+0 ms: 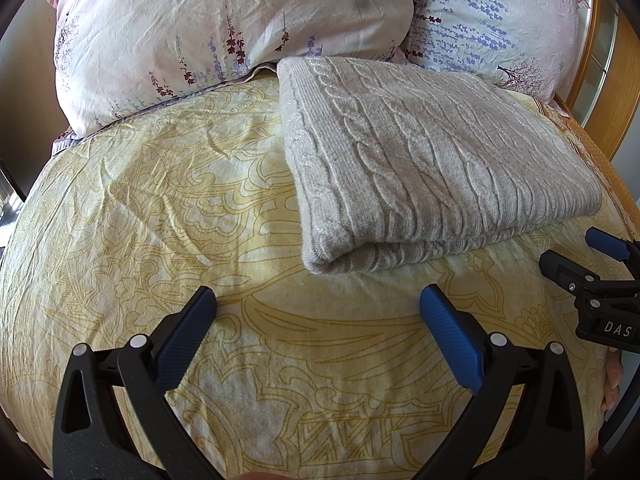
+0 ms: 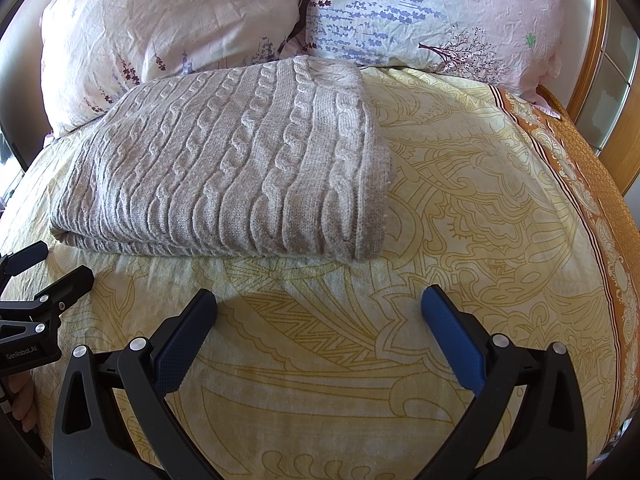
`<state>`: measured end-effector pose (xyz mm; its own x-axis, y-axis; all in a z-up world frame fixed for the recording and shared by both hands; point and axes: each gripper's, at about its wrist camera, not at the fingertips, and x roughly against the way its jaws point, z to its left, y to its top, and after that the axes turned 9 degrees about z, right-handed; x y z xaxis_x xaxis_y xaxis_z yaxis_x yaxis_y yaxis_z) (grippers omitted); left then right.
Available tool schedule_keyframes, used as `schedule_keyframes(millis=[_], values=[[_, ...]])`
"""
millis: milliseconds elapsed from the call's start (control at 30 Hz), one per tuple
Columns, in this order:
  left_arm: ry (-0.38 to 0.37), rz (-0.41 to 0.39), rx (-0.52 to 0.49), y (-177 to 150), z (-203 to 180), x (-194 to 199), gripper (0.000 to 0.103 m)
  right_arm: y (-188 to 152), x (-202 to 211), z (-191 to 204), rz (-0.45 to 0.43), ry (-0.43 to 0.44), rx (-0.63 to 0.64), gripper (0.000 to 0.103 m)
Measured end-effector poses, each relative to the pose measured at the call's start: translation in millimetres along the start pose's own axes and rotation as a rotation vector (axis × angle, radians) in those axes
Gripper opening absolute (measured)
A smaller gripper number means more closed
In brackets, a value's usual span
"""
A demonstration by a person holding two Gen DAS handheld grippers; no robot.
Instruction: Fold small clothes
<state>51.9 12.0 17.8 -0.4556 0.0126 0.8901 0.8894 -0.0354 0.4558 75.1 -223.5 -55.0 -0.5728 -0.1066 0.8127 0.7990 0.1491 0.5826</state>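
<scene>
**Folded knit at rest, both claws empty: risks and view coverage**

Task item: a beige-grey cable-knit garment, folded into a thick rectangle, lies on the yellow paisley-printed bedspread. Its far edge touches the two pink floral pillows. All positions below are given relative to this garment.

Left gripper: jaws spread wide, nothing between them, held over bare bedspread just short of the garment's near folded corner. Right gripper: likewise wide open and empty, near the garment's near edge toward its right corner.

Risks, as judged:
- The knit is thick and springy. A pinch on the top layer alone would likely peel the stack open rather than move it whole.
- The bedspread beneath is soft and wrinkled. A low approach could catch the bedspread along with the garment's edge.
- The near edge shows stacked layers. An uneven lift from the two sides could skew them.

View differences:
- The left wrist view shows the rounded fold at the garment's near left corner; the right wrist view does not show this corner as well.
- The right wrist view shows the garment's right side edge and the orange patterned border of the bedspread well beyond it.
- Each view catches the other gripper at its margin.
</scene>
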Motion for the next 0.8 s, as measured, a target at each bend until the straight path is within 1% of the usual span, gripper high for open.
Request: schedule_keyframes(millis=[800], values=[[0.000,0.010,-0.004,-0.1,0.0,-1.2,0.101,-0.1,0.0,0.1,0.000,0.000,0.000,0.102]])
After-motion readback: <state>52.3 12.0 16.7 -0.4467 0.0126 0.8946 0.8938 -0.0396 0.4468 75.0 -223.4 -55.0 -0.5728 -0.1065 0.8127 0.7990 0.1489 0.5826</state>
